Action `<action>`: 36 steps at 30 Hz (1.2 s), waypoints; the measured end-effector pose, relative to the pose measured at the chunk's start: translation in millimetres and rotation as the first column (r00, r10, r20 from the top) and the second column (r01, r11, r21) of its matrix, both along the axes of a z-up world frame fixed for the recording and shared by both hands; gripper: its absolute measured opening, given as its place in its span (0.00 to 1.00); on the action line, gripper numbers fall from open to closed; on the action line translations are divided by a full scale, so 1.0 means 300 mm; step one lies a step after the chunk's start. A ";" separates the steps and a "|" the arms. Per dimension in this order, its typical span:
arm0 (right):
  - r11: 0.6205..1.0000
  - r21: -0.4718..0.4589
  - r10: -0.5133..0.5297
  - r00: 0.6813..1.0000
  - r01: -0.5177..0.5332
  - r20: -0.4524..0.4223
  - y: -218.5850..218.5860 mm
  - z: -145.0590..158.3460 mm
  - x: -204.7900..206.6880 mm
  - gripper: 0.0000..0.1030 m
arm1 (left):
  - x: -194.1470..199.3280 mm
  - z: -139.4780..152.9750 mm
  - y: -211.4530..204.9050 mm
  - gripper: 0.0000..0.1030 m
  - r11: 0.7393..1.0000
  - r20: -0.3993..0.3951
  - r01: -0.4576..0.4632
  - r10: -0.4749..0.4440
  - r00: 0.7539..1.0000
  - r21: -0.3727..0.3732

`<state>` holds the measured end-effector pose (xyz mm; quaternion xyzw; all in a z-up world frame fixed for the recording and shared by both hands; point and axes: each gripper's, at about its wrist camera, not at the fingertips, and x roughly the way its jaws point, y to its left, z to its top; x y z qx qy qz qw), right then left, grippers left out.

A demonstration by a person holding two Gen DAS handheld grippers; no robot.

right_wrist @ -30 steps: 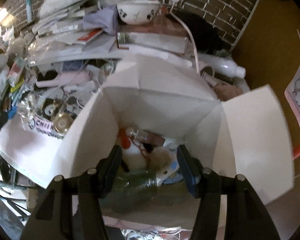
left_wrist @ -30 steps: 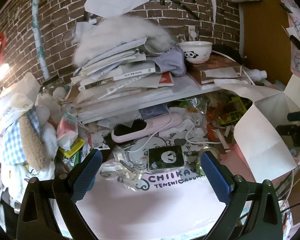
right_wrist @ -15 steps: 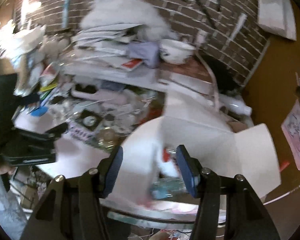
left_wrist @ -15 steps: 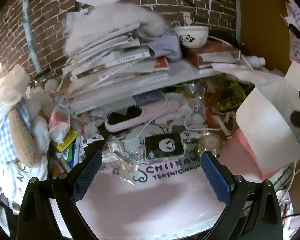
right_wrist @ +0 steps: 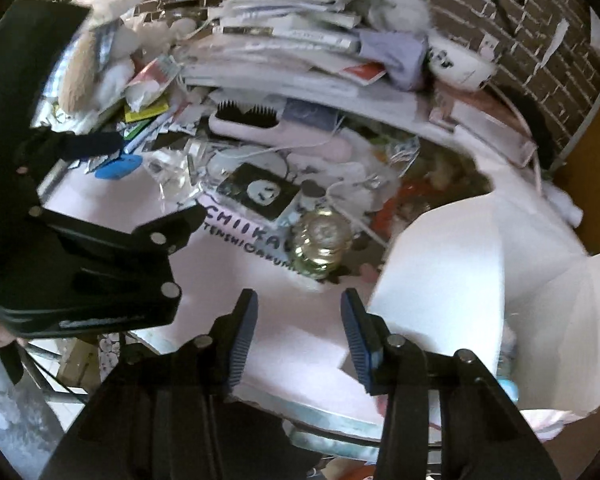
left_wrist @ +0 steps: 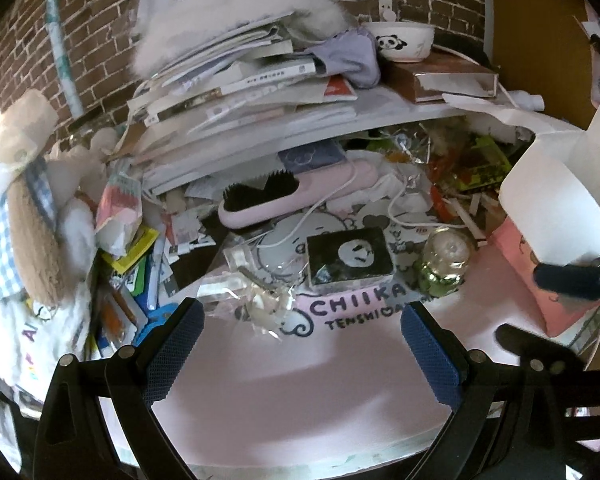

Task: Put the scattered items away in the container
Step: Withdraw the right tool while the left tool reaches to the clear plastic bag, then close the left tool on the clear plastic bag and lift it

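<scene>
Container: white box [right_wrist: 460,280], flaps open, at right table edge.
Nearby: one glass jar [right_wrist: 320,244], one panda box [right_wrist: 260,194], one hairbrush [left_wrist: 280,196].
Left gripper [left_wrist: 300,344]: released, empty.
Right gripper [right_wrist: 298,332]: released, empty.

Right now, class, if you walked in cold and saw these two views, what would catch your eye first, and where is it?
First the leaning heap of books and papers under white fluff against the brick wall. Next, on the pink mat in front, a black box with a panda face, a small glass bottle to its right and a pink hairbrush behind. The white cardboard box stands open at the right; both tongs, left and right, hang open and empty.
</scene>
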<state>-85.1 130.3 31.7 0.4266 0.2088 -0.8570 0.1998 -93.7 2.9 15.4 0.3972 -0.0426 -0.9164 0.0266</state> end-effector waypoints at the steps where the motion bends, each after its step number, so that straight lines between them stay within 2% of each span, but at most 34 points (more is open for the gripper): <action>1: 1.000 -0.003 -0.004 1.000 0.004 -0.007 -0.003 -0.012 -0.003 0.39 | 0.000 -0.006 -0.006 0.96 1.000 0.002 -0.004 0.004 1.000 0.001; 10: 0.995 -0.099 -0.038 0.990 0.024 -0.138 -0.023 -0.119 0.036 0.39 | -0.006 -0.062 -0.073 0.96 0.999 0.021 -0.048 0.048 0.999 0.012; 16: 0.991 -0.129 -0.049 0.987 0.029 -0.151 -0.035 -0.200 0.050 0.39 | -0.026 -0.113 -0.120 0.96 0.997 0.043 -0.080 0.079 0.996 0.021; 20: 0.990 -0.123 -0.090 0.986 0.073 -0.143 -0.015 -0.241 0.031 0.39 | -0.043 -0.145 -0.146 0.96 0.994 0.052 -0.103 0.101 0.993 0.039; 28: 0.985 -0.092 -0.158 0.968 0.143 -0.192 0.031 -0.244 -0.002 0.39 | -0.108 -0.175 -0.140 0.95 0.991 0.062 -0.122 0.118 0.991 0.059; 31: 0.986 -0.068 -0.165 0.959 0.154 -0.231 0.039 -0.239 -0.003 0.39 | -0.143 -0.185 -0.134 0.96 0.989 0.067 -0.146 0.144 0.987 0.034; 36: 0.987 -0.061 -0.159 0.963 0.149 -0.217 0.047 -0.242 -0.008 0.39 | -0.186 -0.206 -0.149 0.96 0.978 0.058 -0.205 0.206 0.977 -0.026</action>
